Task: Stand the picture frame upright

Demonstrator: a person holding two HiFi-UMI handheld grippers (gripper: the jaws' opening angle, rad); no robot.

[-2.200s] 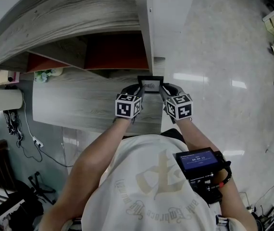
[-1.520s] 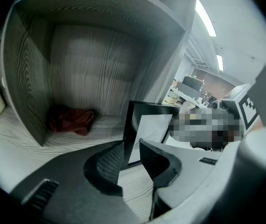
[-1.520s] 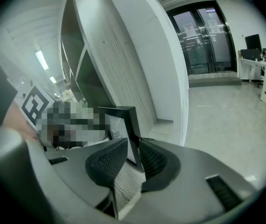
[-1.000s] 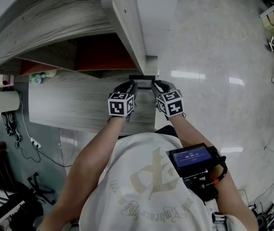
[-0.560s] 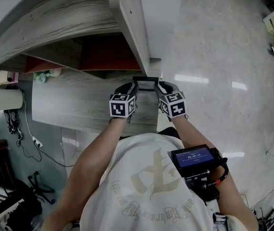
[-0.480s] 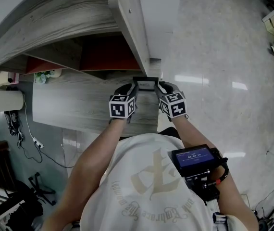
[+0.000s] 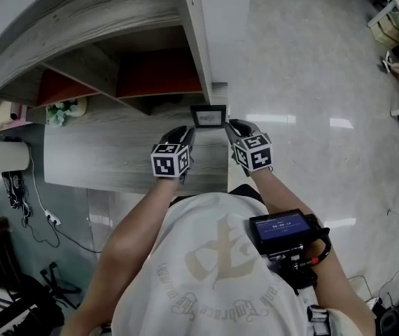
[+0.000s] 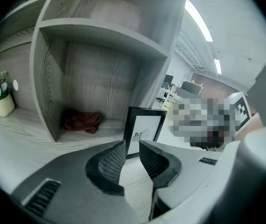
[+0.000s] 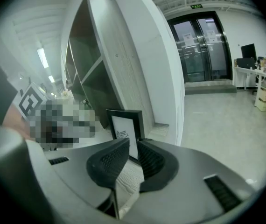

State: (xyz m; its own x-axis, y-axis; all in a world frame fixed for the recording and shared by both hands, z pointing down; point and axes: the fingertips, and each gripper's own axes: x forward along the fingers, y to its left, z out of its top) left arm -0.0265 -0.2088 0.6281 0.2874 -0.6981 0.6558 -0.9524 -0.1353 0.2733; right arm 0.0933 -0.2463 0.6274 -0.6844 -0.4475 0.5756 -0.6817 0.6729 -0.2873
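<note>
The black picture frame (image 7: 208, 116) stands upright on the wooden desk (image 7: 108, 156), close to the desk's right end and in front of the shelf unit. No gripper touches it. My left gripper (image 7: 185, 133) sits just left of and nearer than the frame, its jaws closing with nothing between them. In the left gripper view the frame (image 8: 144, 130) shows beyond the gripper (image 8: 132, 149). My right gripper (image 7: 233, 127) is beside the frame's right edge, jaws closing on empty air. The right gripper view has the frame (image 9: 126, 126) behind the gripper (image 9: 134, 147).
A shelf unit with a white side panel (image 7: 201, 33) rises behind the frame. A red cloth (image 8: 80, 121) lies in its lower compartment. A small flower pot (image 7: 63, 108) stands at the desk's far left. Shiny floor (image 7: 311, 117) lies past the desk's right end.
Both grippers were at the frame's two sides; now they have drawn back toward me, the left farther, and the frame stands on its own.
</note>
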